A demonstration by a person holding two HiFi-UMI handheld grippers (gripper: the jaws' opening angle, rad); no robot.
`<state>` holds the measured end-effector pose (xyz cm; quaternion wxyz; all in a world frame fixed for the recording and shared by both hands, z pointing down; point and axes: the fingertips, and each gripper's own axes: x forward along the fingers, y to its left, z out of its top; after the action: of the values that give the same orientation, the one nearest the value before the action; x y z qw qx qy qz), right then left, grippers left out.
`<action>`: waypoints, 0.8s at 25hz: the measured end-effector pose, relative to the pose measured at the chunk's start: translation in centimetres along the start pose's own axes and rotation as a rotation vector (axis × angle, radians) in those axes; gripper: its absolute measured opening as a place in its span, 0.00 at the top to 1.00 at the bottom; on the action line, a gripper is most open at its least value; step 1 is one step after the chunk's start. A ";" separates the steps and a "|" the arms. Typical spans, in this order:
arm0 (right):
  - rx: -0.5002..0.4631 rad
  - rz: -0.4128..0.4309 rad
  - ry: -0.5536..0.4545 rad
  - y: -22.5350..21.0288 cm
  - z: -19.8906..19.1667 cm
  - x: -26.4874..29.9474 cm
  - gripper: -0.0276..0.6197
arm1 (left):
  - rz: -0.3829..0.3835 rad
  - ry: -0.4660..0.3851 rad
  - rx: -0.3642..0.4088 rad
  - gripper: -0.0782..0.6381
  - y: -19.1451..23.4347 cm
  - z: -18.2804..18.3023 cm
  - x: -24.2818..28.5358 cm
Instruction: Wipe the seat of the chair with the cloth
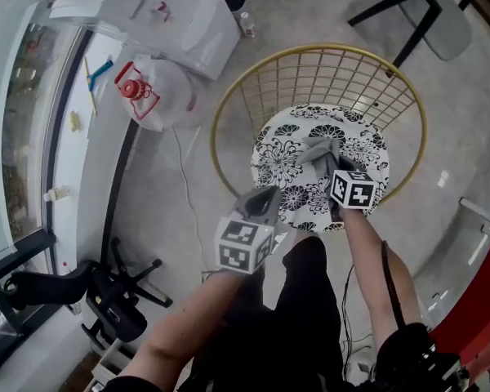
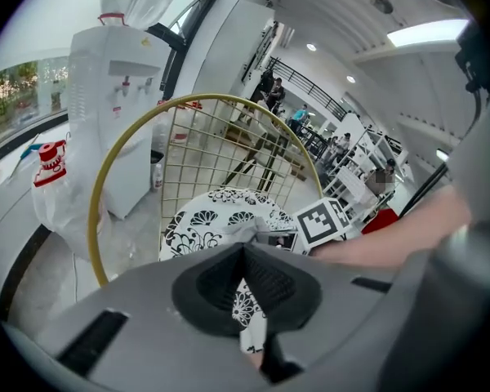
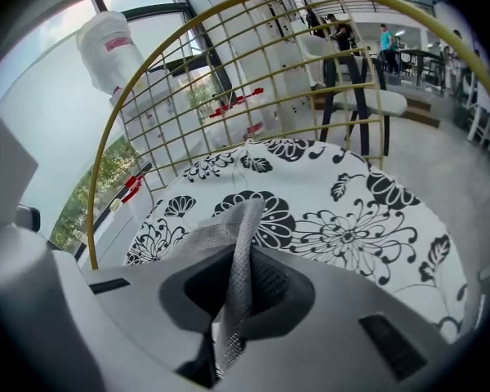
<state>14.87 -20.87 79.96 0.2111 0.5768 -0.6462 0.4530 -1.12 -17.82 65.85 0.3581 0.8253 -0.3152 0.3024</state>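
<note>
Fingers of the right gripper (image 3: 238, 288) pinch 1 grey mesh cloth (image 3: 229, 231) lying on the round black-and-white floral seat (image 3: 351, 219) of 1 gold wire-backed chair (image 1: 318, 80), while the left gripper (image 2: 245, 280) has its fingers pressed together, empty, near the seat's front edge.

Grey open-weave cloth (image 3: 235, 256), matt printed fabric seat (image 3: 359, 211), glossy gold metal wire backrest (image 3: 92, 215).

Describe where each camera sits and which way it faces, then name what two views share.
Head view: on the person's head, steeply down at the seat; forearms, left gripper, right gripper show.
Left gripper view: rides that gripper, faces the wire back; shut jaws, the right forearm show.
Right gripper view: rides that gripper, faces across the seat; jaws clamp the cloth.
All share the seat.
</note>
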 end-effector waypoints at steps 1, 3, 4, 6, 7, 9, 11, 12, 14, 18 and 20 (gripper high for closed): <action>0.007 -0.017 -0.003 -0.9 0.0 -0.4 0.92 | -0.005 0.001 0.006 0.88 -0.2 0.1 0.2; 0.013 -0.056 -0.009 -2.7 0.0 -1.2 0.91 | -0.015 0.003 0.017 0.88 -0.8 0.3 0.5; 0.013 -0.074 -0.010 -3.6 0.0 -1.7 0.92 | -0.019 0.004 0.021 0.88 -1.0 0.3 0.6; 0.018 -0.109 -0.014 -5.4 0.0 -2.5 0.91 | -0.024 0.003 0.025 0.88 -1.4 0.5 0.6; 0.026 -0.126 -0.019 -6.2 0.0 -3.0 0.92 | -0.027 0.002 0.027 0.88 -1.6 0.6 0.7; 0.042 -0.158 -0.029 -7.7 0.2 -4.0 0.92 | -0.031 0.002 0.031 0.88 -1.9 0.7 0.8; 0.042 -0.187 -0.036 -9.0 0.4 -4.8 0.91 | -0.035 0.004 0.039 0.88 -2.2 0.9 0.9; 0.031 -0.198 -0.035 -9.5 0.6 -5.2 0.92 | -0.036 0.004 0.045 0.88 -2.4 1.0 0.9; 0.006 -0.221 -0.030 -10.4 0.7 -6.1 0.91 | -0.041 0.005 0.064 0.88 -2.9 1.1 0.8; 0.005 -0.256 -0.029 -12.0 0.9 -7.5 0.91 | -0.048 0.003 0.077 0.88 -3.7 1.6 0.6; -0.008 -0.270 -0.027 -12.5 0.9 -8.1 0.92 | -0.049 0.001 0.083 0.88 -4.0 1.7 0.5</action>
<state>28.77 -16.16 77.29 0.2638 0.6638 -0.5671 0.4101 2.59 -17.11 63.68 0.3309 0.8468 -0.2818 0.3066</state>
